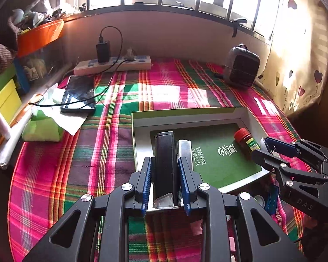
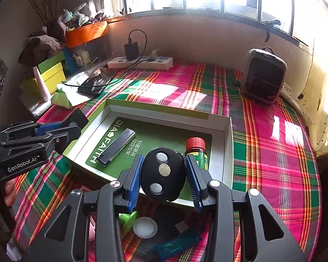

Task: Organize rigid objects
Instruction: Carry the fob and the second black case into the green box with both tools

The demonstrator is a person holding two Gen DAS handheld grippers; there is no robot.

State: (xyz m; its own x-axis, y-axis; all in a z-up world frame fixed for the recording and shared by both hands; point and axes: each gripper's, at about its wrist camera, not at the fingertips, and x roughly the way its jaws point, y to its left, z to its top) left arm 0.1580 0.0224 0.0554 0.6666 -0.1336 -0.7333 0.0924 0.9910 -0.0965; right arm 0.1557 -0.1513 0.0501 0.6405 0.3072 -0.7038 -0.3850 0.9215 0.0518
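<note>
In the left wrist view my left gripper (image 1: 165,159) is shut on a black rectangular block (image 1: 164,152) with a clear end, held over the near left part of a shallow box (image 1: 185,113) with a green liner. A silver bar (image 1: 185,149) and a red-capped bottle (image 1: 246,138) lie in the box. My right gripper (image 2: 164,158) is shut on a black oval remote (image 2: 150,174) with three round buttons, above the box's near edge (image 2: 164,109). The bar (image 2: 117,144) and bottle (image 2: 195,150) show in that view too. Each gripper appears in the other's view: right gripper (image 1: 262,147), left gripper (image 2: 74,123).
A plaid cloth (image 1: 120,131) covers the surface. At the back stand a power strip (image 1: 113,64) with a charger, a phone (image 1: 78,95) on its cable, a tissue pack (image 1: 43,126) and a small heater (image 2: 264,74). A green knob (image 2: 129,218), white disc (image 2: 145,227) and blue packet (image 2: 177,244) lie near me.
</note>
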